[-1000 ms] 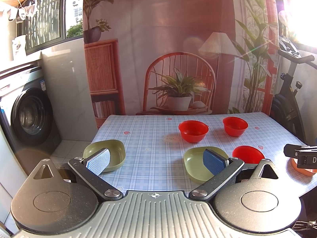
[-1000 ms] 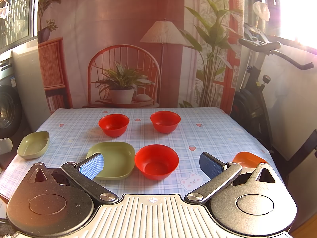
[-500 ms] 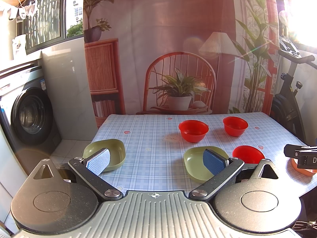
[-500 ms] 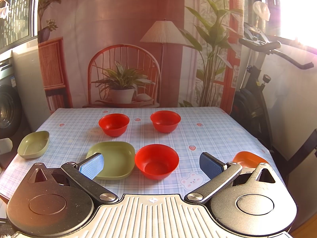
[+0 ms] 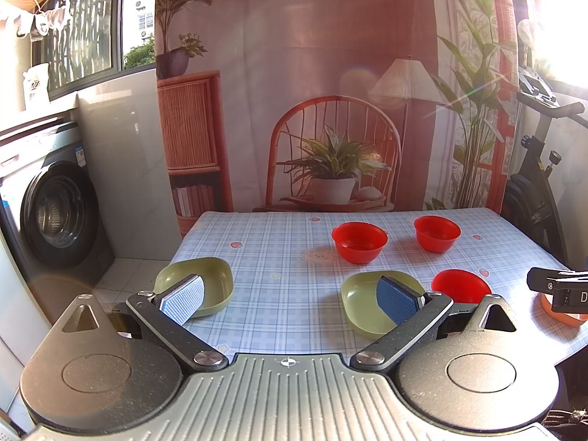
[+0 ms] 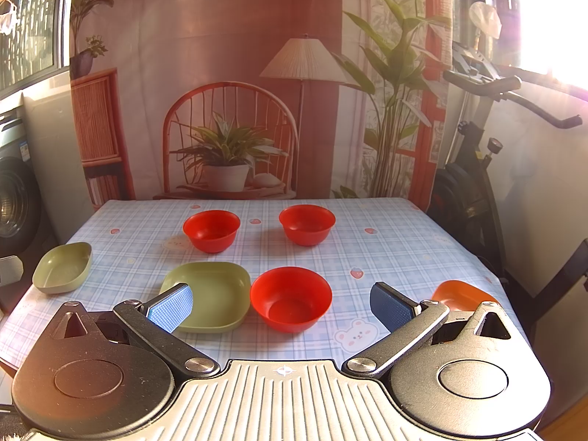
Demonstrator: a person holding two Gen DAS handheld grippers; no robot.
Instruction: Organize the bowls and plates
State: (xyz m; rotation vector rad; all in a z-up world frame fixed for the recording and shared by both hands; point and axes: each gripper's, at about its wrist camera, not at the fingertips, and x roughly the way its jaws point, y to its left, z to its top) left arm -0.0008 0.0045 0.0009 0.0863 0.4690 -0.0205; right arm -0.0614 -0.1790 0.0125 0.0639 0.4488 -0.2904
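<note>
On the tabletop (image 6: 397,253), covered with a blue checked cloth, three red bowls and three shallow dishes lie spread out, none stacked. Two red bowls sit toward the far edge, the far-left bowl (image 6: 211,230) and the far-right bowl (image 6: 307,224) apart from each other. The near red bowl (image 6: 291,298) stands just beside the middle green dish (image 6: 215,292), possibly touching it, though the angle makes that hard to judge. A second green dish (image 6: 62,267) rests near the tabletop's left edge, well apart from the rest, and an orange dish (image 6: 461,294) lies near the right edge, partly hidden behind the right gripper's finger. The right gripper (image 6: 281,308) hovers at the near side with its jaws spread wide and holding nothing, the near red bowl showing between them. The left gripper (image 5: 290,299) also has its jaws spread wide and empty, with bare cloth between them and a green dish behind each pad. A washing machine (image 5: 55,213) stands left of the tabletop.
</note>
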